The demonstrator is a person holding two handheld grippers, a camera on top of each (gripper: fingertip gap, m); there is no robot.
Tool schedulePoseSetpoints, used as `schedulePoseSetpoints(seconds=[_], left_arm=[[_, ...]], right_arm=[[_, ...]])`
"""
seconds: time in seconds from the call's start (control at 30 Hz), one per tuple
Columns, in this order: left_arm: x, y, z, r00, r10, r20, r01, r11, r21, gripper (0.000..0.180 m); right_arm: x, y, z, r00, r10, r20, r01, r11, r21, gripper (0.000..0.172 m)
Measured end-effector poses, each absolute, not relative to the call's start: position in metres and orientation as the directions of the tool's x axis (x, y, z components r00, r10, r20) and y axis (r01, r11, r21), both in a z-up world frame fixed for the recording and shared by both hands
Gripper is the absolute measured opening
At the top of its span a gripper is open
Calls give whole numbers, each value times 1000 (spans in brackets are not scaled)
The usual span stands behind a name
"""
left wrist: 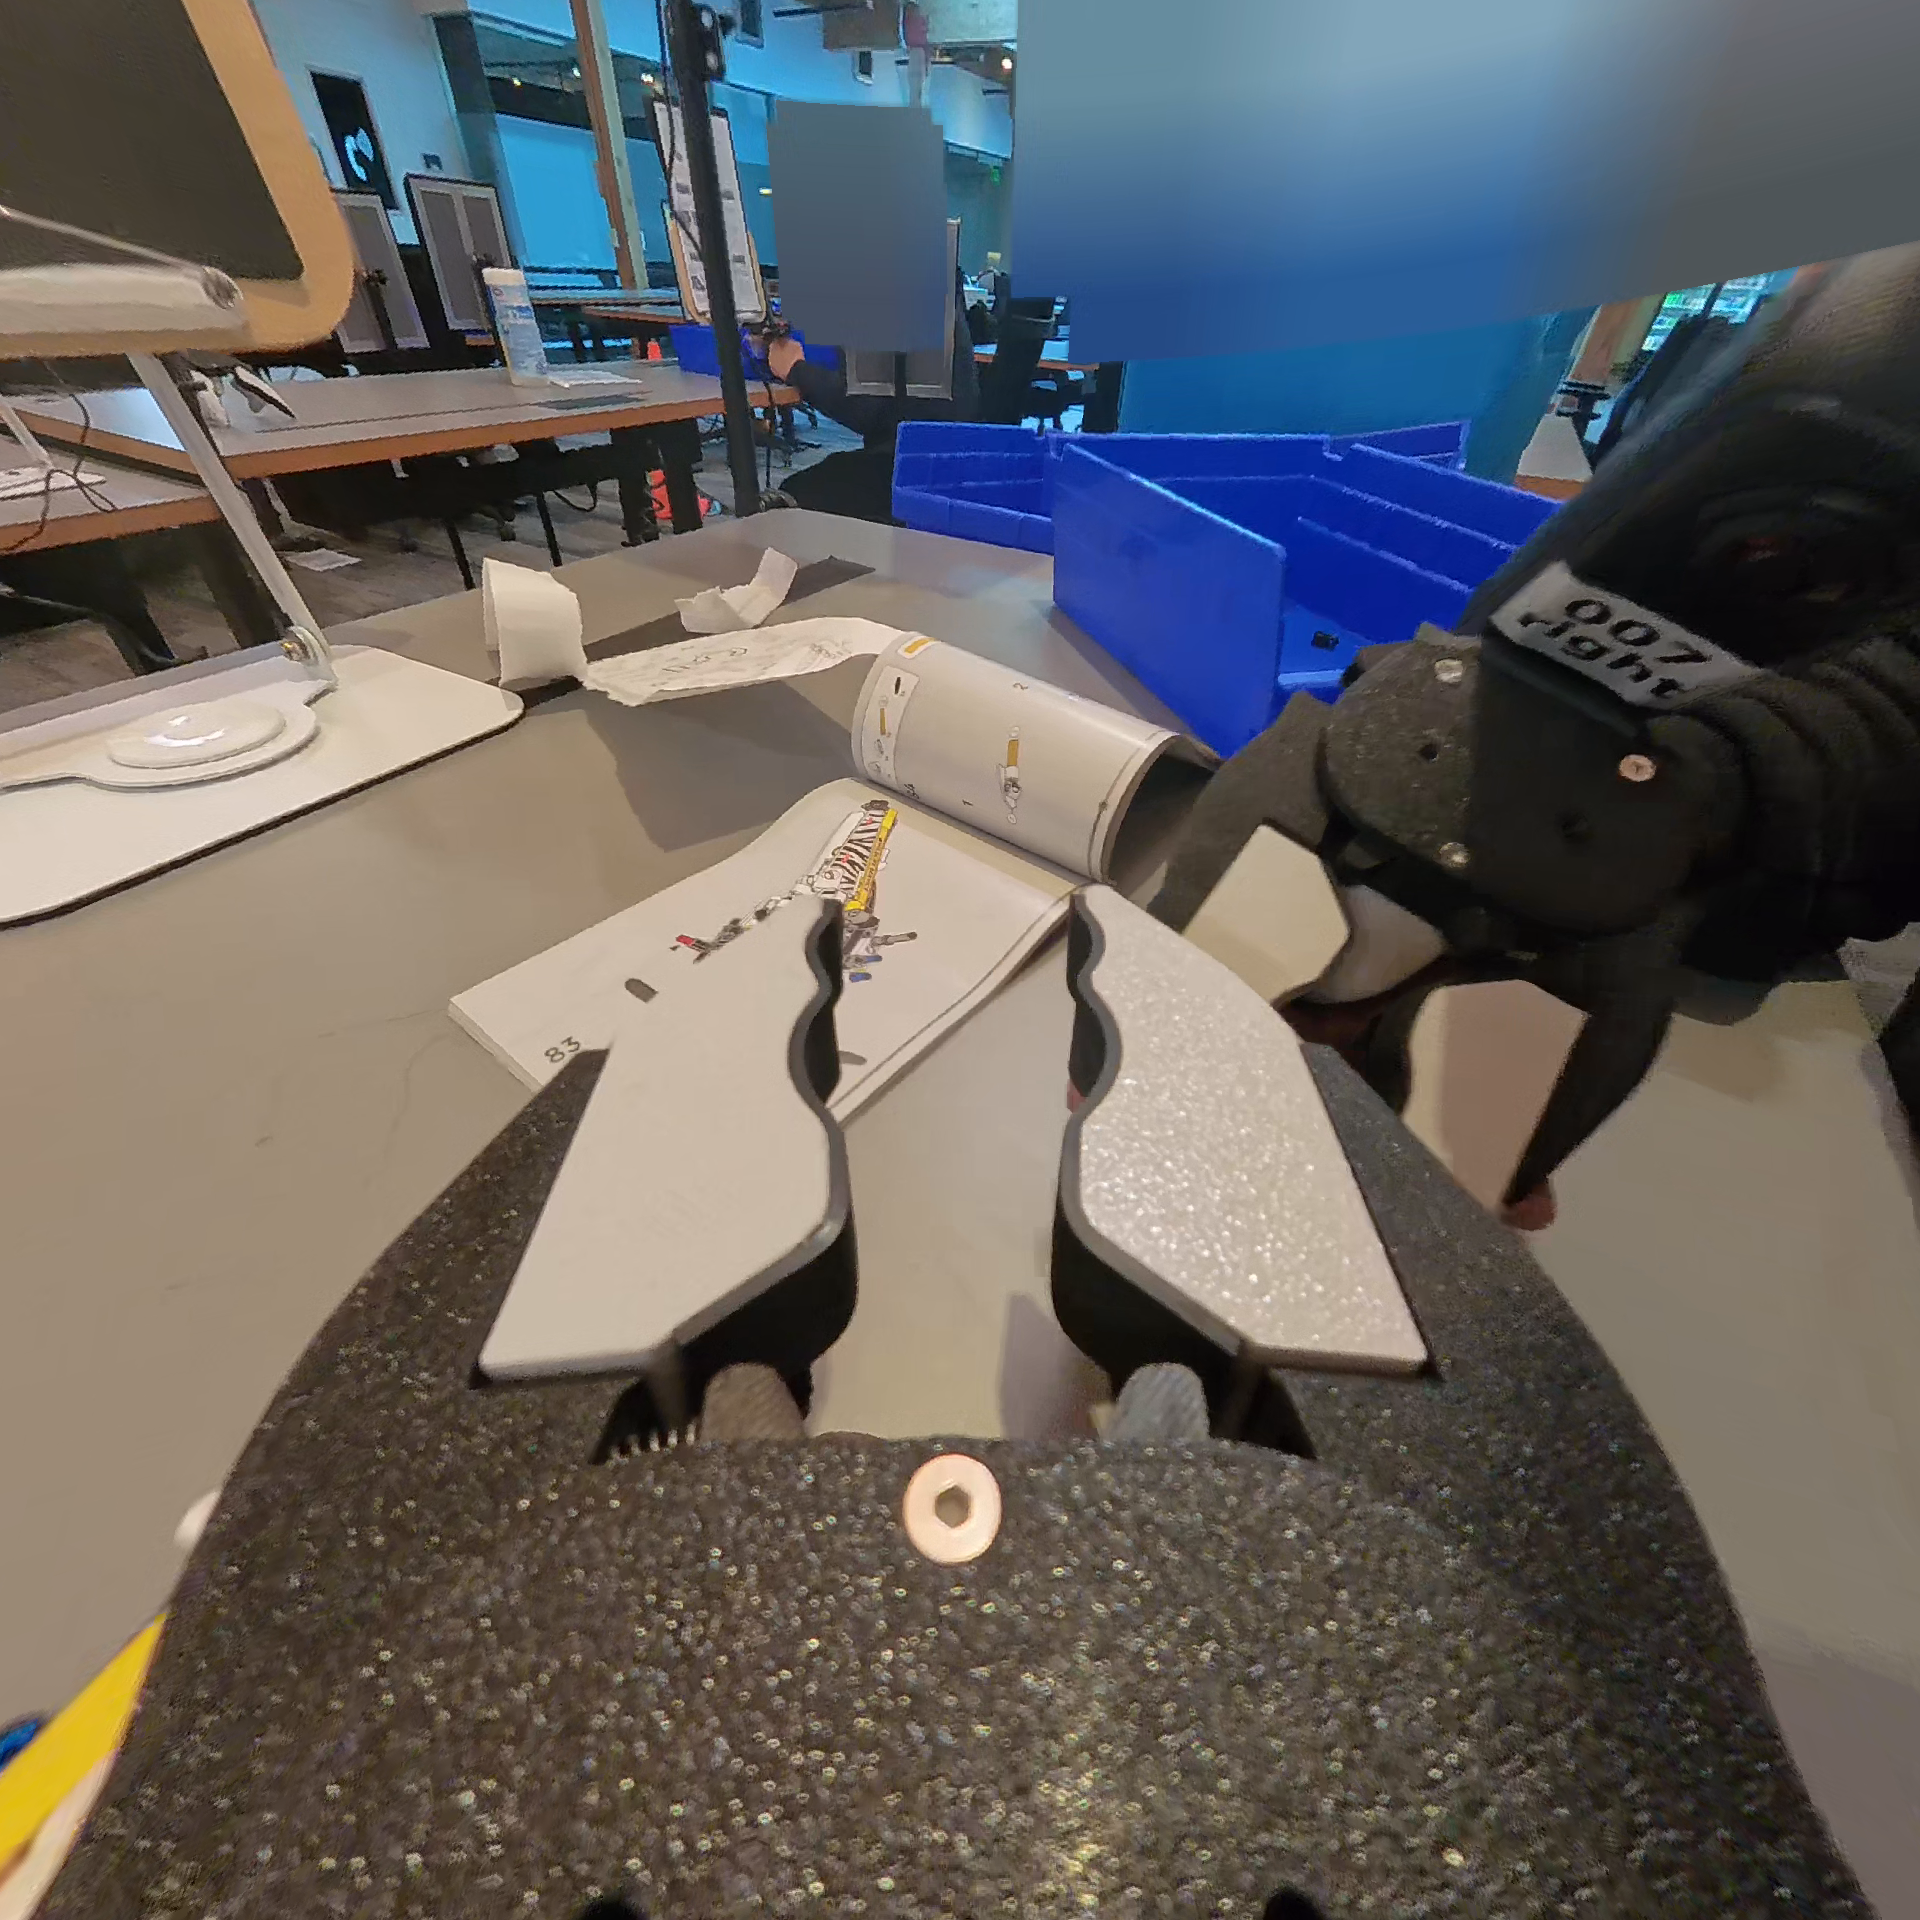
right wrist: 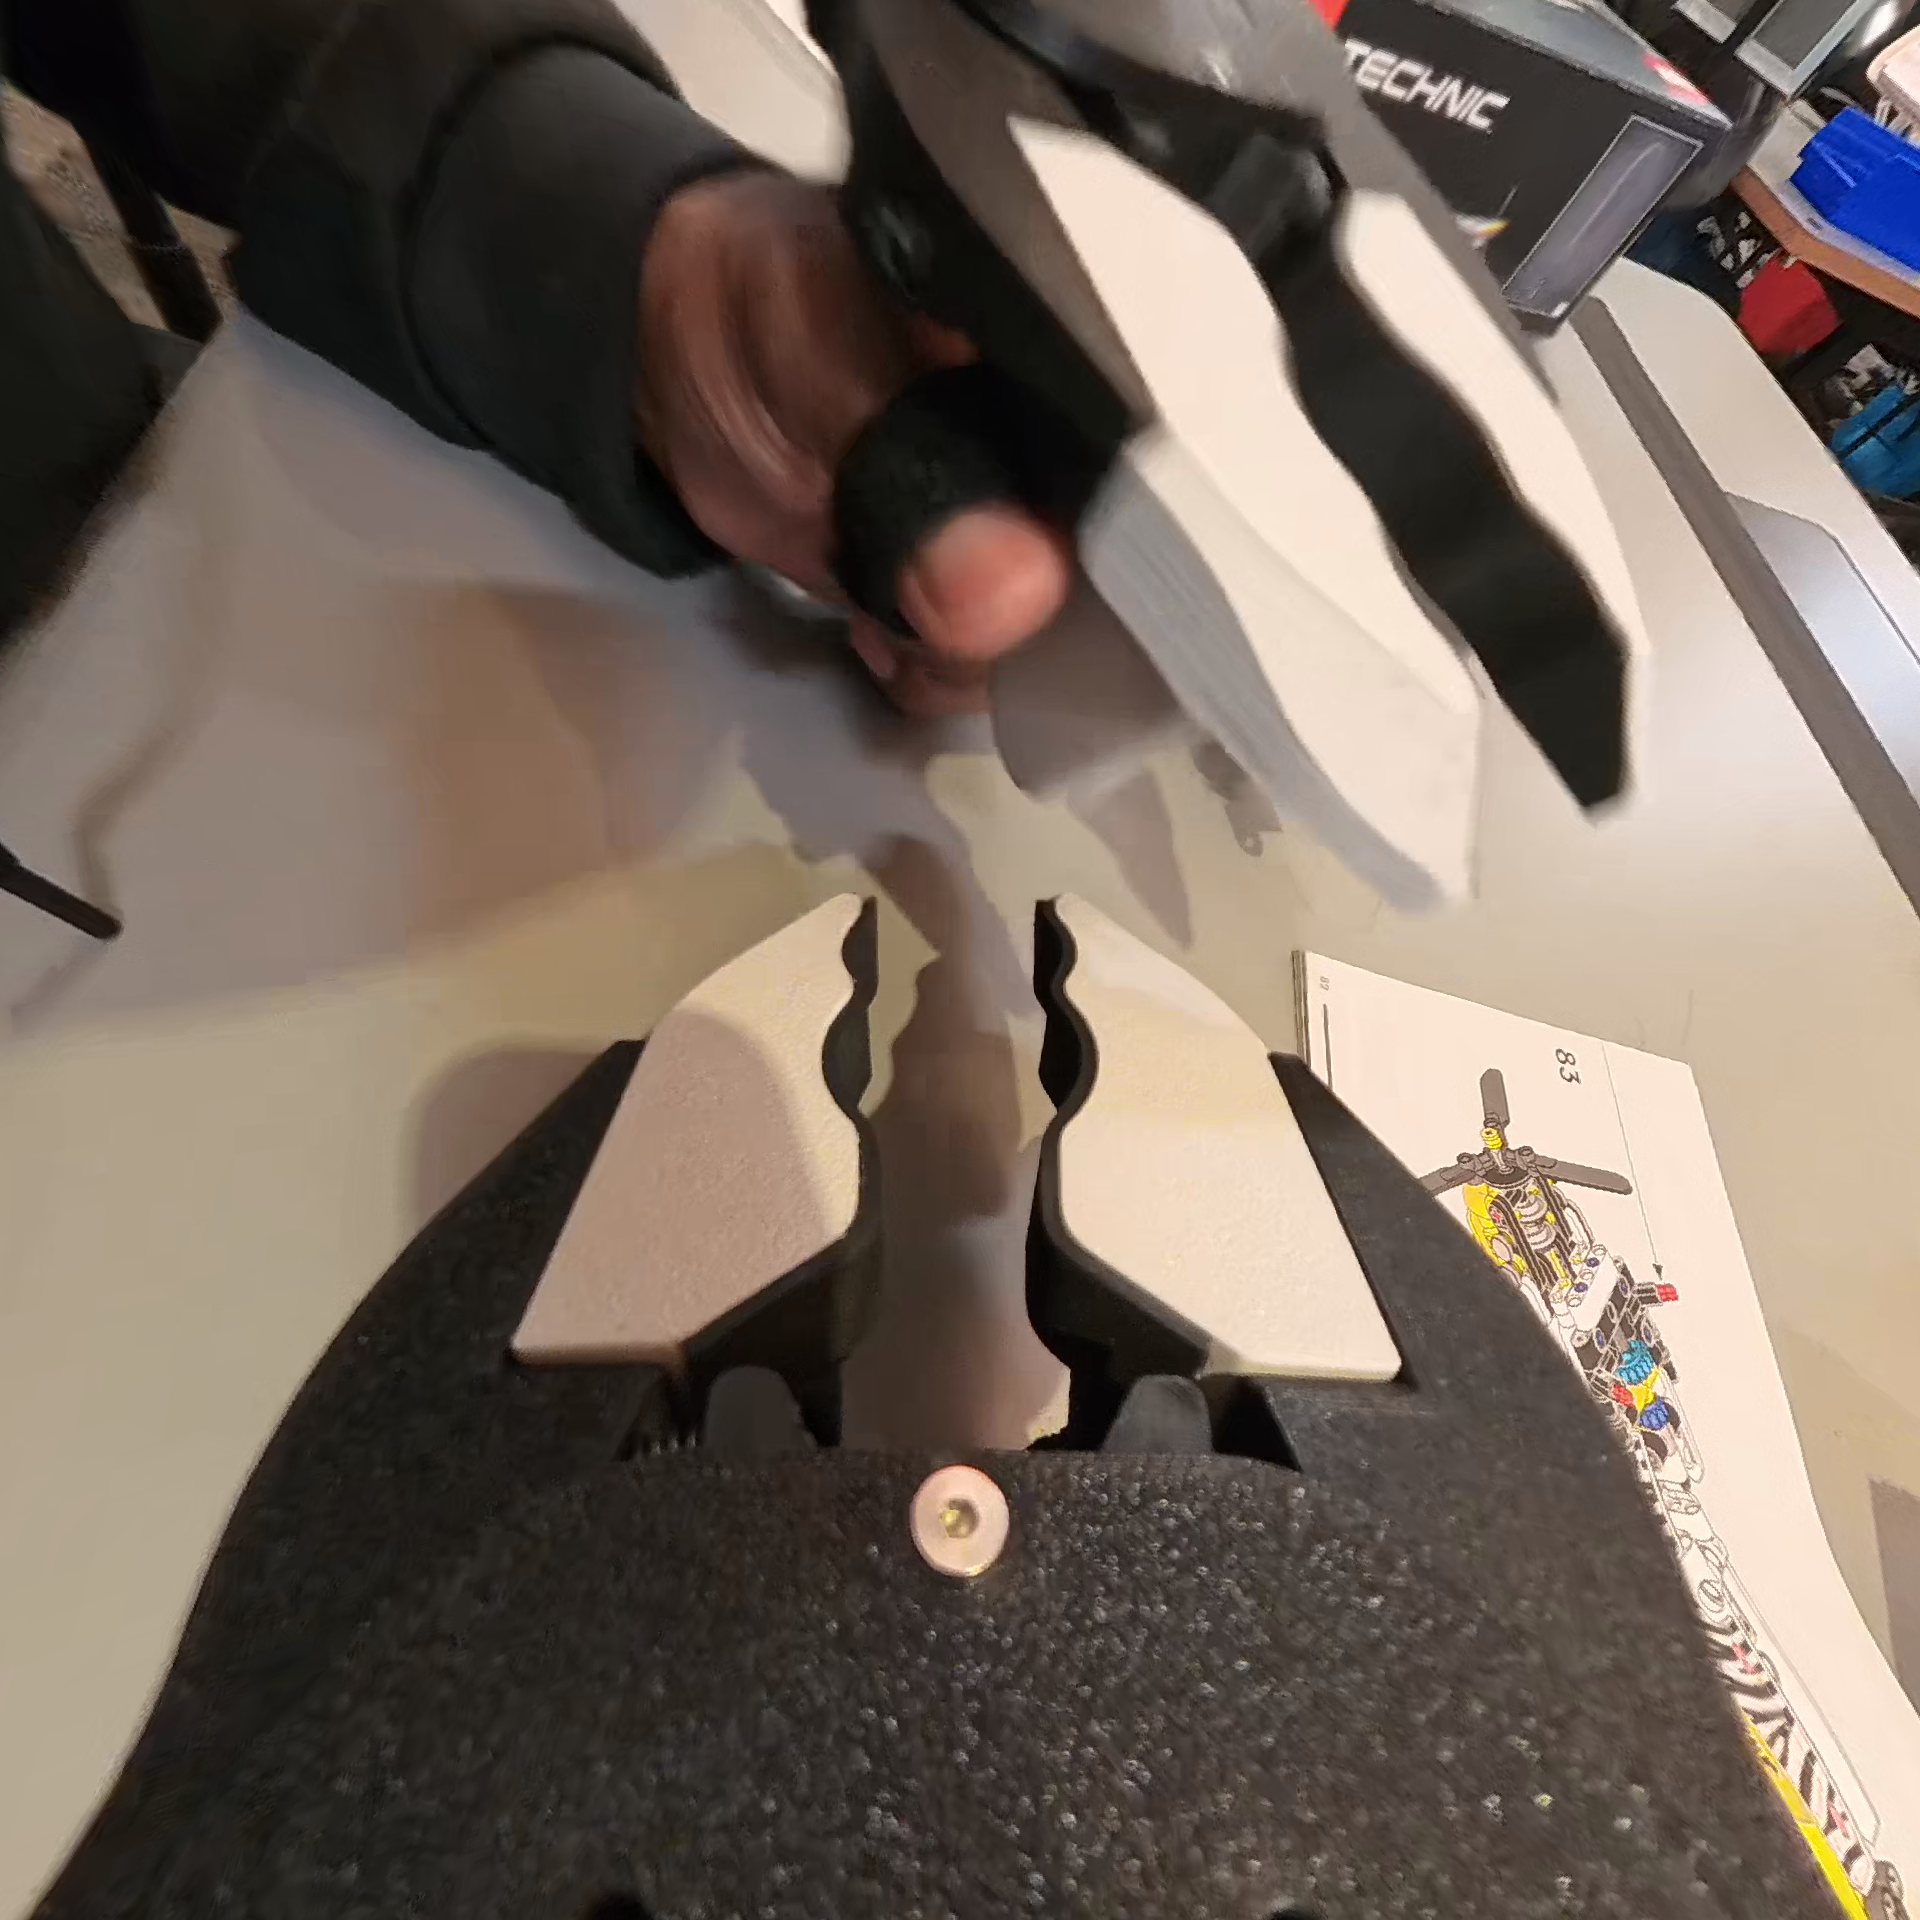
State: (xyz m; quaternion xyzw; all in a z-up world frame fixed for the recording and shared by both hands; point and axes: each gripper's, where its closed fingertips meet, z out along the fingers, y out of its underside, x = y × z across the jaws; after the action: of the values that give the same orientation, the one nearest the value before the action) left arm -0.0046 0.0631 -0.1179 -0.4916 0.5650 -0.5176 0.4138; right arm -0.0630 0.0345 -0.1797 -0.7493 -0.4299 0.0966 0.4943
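An open instruction booklet (left wrist: 686, 977) lies on the grey table (left wrist: 260, 1143). Its left page shows a coloured drawing, and its right page (left wrist: 997, 748) is curled up into a roll. My left gripper (left wrist: 956, 914) is open and empty, with its fingertips just above the booklet's spine. The right gripper's black body (left wrist: 1558, 810), held by a gloved hand, is at the right beside the curled page. In the right wrist view my right gripper (right wrist: 956, 904) is open and empty over bare table, with the booklet (right wrist: 1507, 1143) to its right. The left gripper's fingers (right wrist: 1299, 582) show blurred above it.
Blue plastic bins (left wrist: 1195, 582) stand behind the booklet. A white monitor stand base (left wrist: 208, 748) sits at the left, with torn white paper strips (left wrist: 665, 644) behind the booklet. A black box (right wrist: 1538, 135) stands at the table's far end. More tables lie beyond. The left gripper's tips are roughly 9 cm from the right gripper's.
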Motion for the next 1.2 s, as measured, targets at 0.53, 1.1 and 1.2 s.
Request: schedulePoseSetpoints(seconds=[0.53,1.1,1.2], left_arm=[[-200,196,-70,329,-939,-103,-110,70,-992,52],[-207,236,-135,279,-960,11,-338,-109,-935,58],[-207,237,-145,250,-968,26,-383,-124,-915,58]], right_arm=[[-66,36,-197,564,744,358,670,-158,-725,28],[-63,39,-196,588,718,372,668,-172,-724,28],[-63,38,-196,588,718,372,668,-171,-724,28]])
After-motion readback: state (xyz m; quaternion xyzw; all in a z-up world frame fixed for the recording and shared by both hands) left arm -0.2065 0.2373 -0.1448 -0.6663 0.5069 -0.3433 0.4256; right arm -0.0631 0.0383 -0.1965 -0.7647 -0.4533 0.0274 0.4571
